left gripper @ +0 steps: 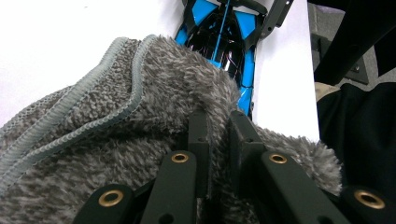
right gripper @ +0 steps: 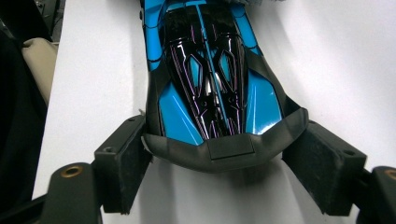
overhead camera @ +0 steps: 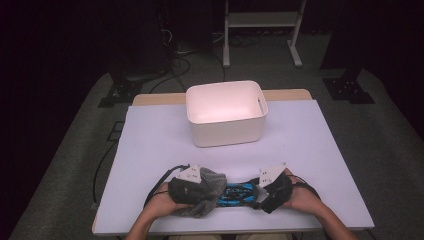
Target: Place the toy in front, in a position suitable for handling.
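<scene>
A blue and black toy car (overhead camera: 235,194) lies on the white table (overhead camera: 160,140) near its front edge, between my two hands. A grey fluffy cloth (overhead camera: 209,190) is draped over the car's left end. My left gripper (left gripper: 218,123) is shut on a fold of the cloth (left gripper: 140,107), with the car (left gripper: 219,32) just beyond it. My right gripper (right gripper: 224,142) holds the car (right gripper: 205,79) from the other end: its pads (right gripper: 123,163) press on both tips of the black rear wing. In the high view the left gripper (overhead camera: 192,184) and right gripper (overhead camera: 261,191) face each other.
An empty white bin (overhead camera: 227,132) with handle slots stands at the middle of the table, behind the car. Dark stands and cables sit on the floor past the table's far edge. A person's dark clothing is close at the near edge.
</scene>
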Available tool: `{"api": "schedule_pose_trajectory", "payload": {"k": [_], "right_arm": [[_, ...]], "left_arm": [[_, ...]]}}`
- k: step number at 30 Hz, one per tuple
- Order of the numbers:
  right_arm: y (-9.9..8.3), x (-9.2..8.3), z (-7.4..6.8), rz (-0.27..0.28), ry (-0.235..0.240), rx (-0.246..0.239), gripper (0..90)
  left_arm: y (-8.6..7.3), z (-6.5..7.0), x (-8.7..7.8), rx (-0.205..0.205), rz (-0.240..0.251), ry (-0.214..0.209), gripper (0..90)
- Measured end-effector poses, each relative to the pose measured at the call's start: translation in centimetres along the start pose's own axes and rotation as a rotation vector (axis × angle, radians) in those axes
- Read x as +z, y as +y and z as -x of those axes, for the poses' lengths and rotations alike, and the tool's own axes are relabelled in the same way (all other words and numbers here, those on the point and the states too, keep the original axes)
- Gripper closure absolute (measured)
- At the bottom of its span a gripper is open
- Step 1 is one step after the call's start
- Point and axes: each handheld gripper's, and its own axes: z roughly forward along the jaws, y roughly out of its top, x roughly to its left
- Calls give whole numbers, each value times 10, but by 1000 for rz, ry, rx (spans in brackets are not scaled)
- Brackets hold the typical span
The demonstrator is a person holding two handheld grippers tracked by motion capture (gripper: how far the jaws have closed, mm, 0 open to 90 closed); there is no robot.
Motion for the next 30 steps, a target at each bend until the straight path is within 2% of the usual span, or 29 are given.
{"api": "schedule_pose_trajectory", "payload": {"k": [4,8,9,13,18,22,26,30], "right_arm": [[2,2,-1,-3,-3,-1,233],[6,7,-2,-12,-12,-11,235],[6,8,-2,-12,-15,-26,236],[6,8,-3,-10,-19,-21,239],[6,10,-3,-14,-14,-16,249],[6,10,-3,-11,-13,-17,249],[5,11,-3,-7,-8,-13,249],[5,11,-3,0,-9,-9,249]], "left_arm": [[10,4,4,20,8,-11,812],[28,11,18,79,-16,-31,812],[28,11,18,79,-16,-31,812],[28,10,18,82,-18,-40,812],[21,8,7,79,-40,-4,810],[18,5,-1,62,-50,14,810],[28,6,3,71,-61,-4,810],[43,9,19,114,-101,-25,810]]}}
